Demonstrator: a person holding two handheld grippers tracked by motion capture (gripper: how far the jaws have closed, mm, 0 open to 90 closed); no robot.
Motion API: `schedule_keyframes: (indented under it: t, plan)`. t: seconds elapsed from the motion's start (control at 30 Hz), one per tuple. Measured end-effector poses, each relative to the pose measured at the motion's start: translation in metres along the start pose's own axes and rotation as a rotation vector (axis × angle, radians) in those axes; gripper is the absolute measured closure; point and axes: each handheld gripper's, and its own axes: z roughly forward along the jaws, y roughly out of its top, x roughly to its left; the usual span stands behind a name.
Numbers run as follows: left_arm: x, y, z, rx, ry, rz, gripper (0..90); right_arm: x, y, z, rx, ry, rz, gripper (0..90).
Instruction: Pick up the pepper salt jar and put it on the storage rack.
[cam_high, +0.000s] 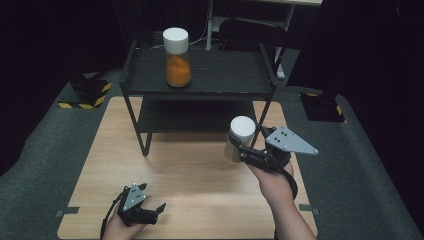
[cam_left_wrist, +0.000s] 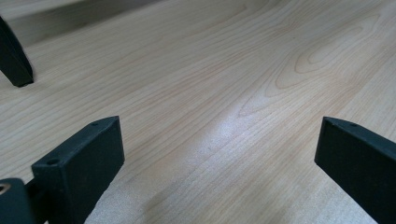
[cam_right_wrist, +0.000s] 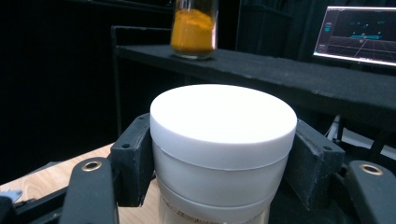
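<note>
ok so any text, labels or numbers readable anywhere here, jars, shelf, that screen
None can be read.
White-lidded jar in the right gripper: no label showing.
Jar of orange powder on the black shelf: no label showing.
Monitor: coloured marks, too small and blurred to read.
Yellow-black hazard stripes on the floor: no words.

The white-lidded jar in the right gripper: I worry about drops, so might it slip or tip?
The white-lidded clear jar looks smooth, so possibly slippery, though the right gripper clamps both sides just under the lid. Tall and narrow, it may tip easily once set on the black shelf.
</note>
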Motion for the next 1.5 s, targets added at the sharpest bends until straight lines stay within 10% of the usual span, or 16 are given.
schedule_keyframes:
  t: [1.5]
  plan:
    - [-0.001,-0.004,-0.003,-0.019,-0.007,0.001,1.7,-0.018,0.114,0.061,-0.043,-0.122,-0.018,33.3]
